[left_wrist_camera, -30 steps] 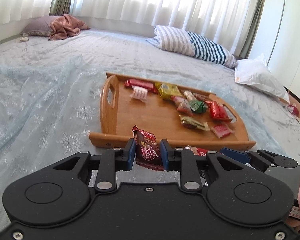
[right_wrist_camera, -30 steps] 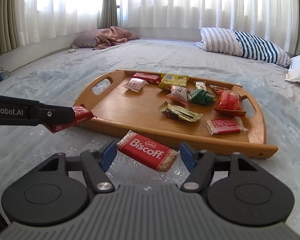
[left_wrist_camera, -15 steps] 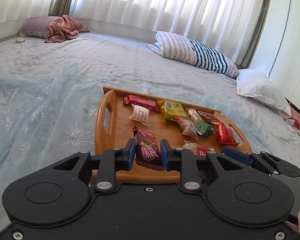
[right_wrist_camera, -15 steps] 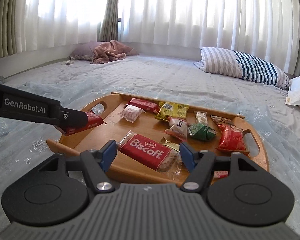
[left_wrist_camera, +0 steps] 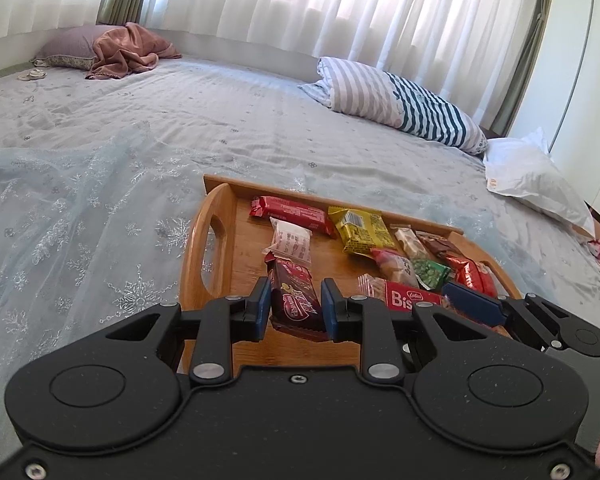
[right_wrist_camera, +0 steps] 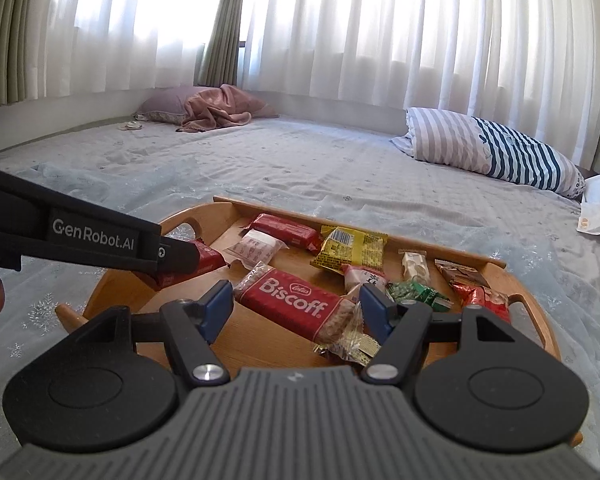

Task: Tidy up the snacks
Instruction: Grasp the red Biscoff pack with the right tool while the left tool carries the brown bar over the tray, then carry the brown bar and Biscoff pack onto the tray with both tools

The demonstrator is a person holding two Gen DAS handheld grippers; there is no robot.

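Snacks (left_wrist_camera: 356,232) in tray (left_wrist_camera: 204,240) on bed (left_wrist_camera: 220,128)

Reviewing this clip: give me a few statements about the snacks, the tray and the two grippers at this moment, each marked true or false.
1. The left gripper is shut on a dark red snack pack. True.
2. The right gripper holds a green packet. False: a red Biscoff pack sits between its fingers.
3. The wooden tray lies on a bed. True.
4. The tray holds no snacks yet. False: several lie in it, among them a yellow packet and a long red bar.
5. The striped pillow lies in the tray. False: it lies on the bed beyond the tray, near the curtains.
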